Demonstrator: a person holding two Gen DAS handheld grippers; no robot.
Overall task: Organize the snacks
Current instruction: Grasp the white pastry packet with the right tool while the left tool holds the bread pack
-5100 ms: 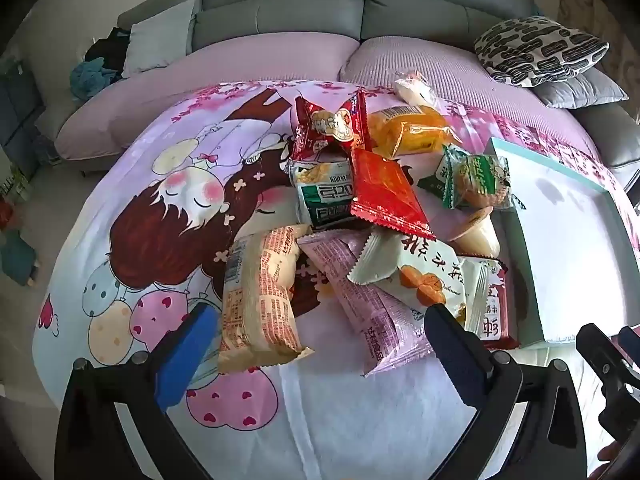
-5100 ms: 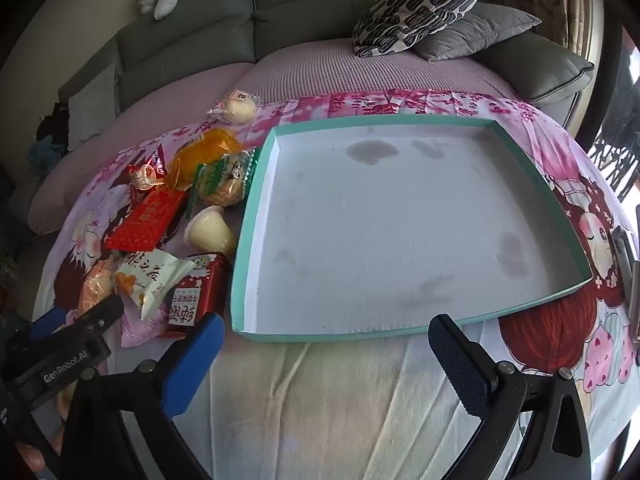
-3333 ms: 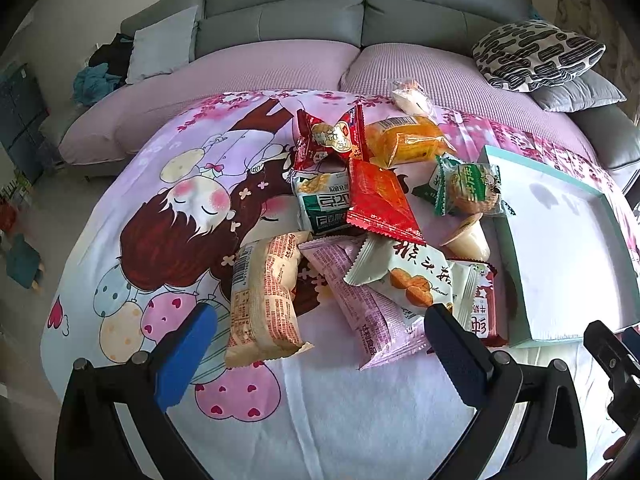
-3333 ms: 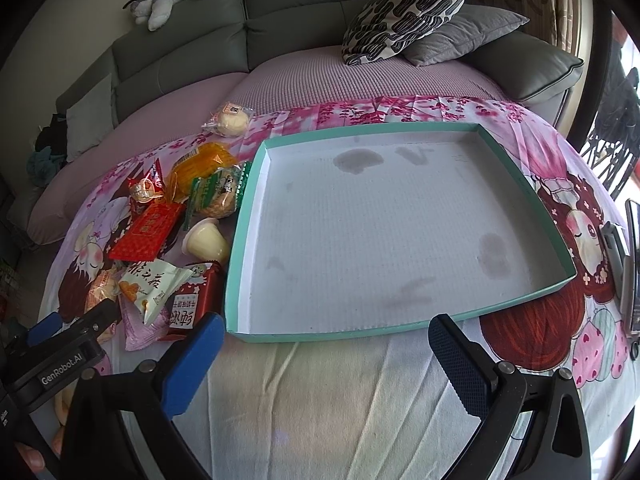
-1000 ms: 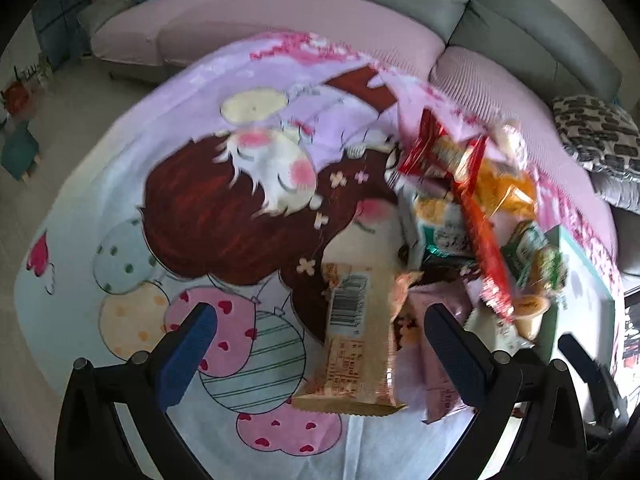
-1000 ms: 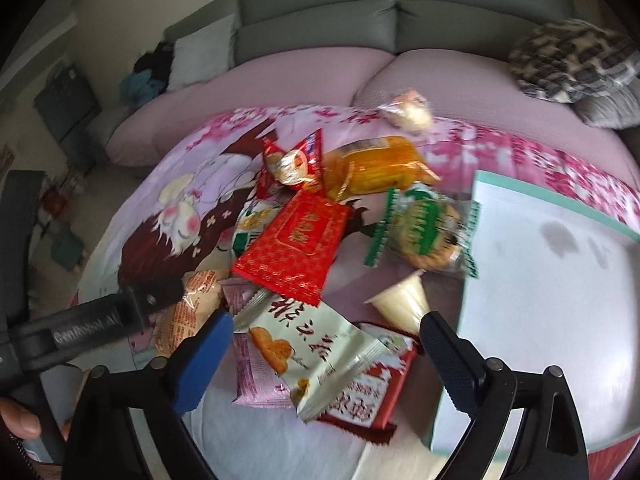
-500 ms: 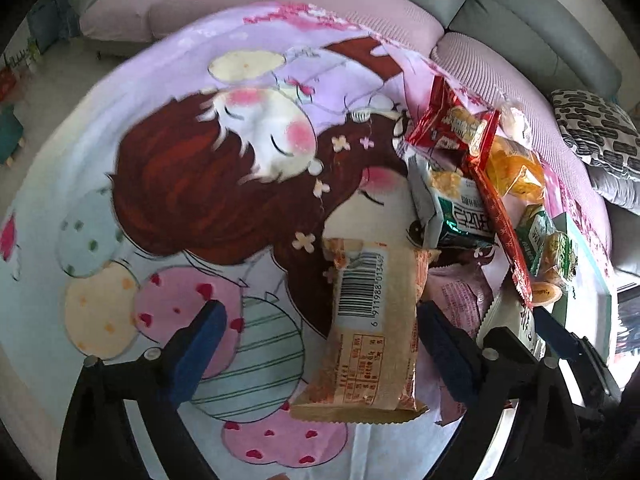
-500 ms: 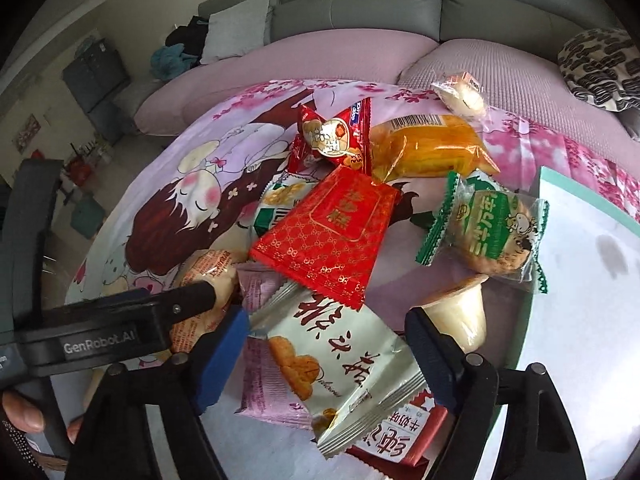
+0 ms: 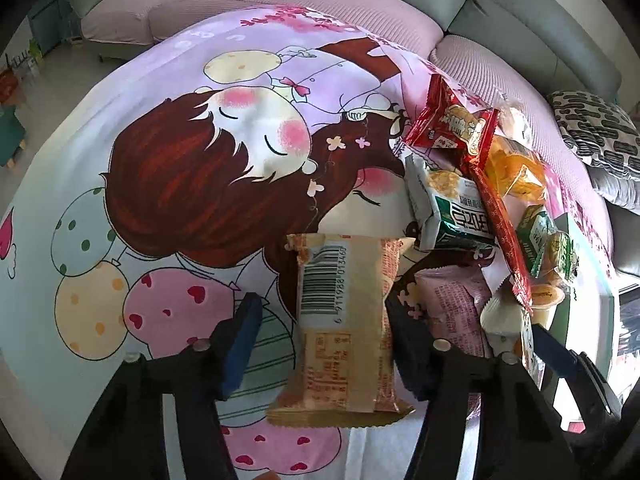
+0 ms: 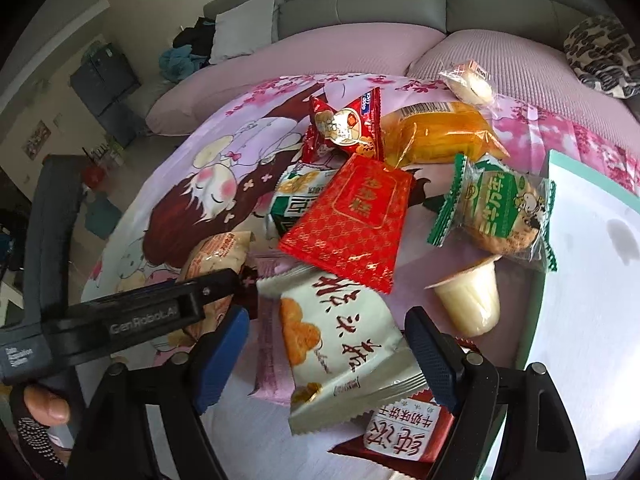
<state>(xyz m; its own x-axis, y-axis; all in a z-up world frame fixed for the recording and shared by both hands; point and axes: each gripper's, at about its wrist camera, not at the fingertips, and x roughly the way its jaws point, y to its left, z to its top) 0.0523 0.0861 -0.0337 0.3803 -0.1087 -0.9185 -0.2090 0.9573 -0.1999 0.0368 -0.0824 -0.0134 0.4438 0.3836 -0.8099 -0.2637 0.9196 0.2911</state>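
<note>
Two grippers, each over one packet in the snack heap left of the teal tray (image 10: 538,320).

Left gripper (image 9: 320,344): jaws closing around the tan barcode packet (image 9: 344,320), farthest of the heap from the tray. The right pad touches its edge; the left pad stands clear. Advice: centre on the packet's waist and close gently so the contents don't crush.

Right gripper (image 10: 326,354): jaws slack and slowly closing either side of the white packet (image 10: 340,340), pads not yet pressing. It overlaps a pink packet (image 10: 272,344); judged risk of pinching both, so lift clear before carrying.
</note>
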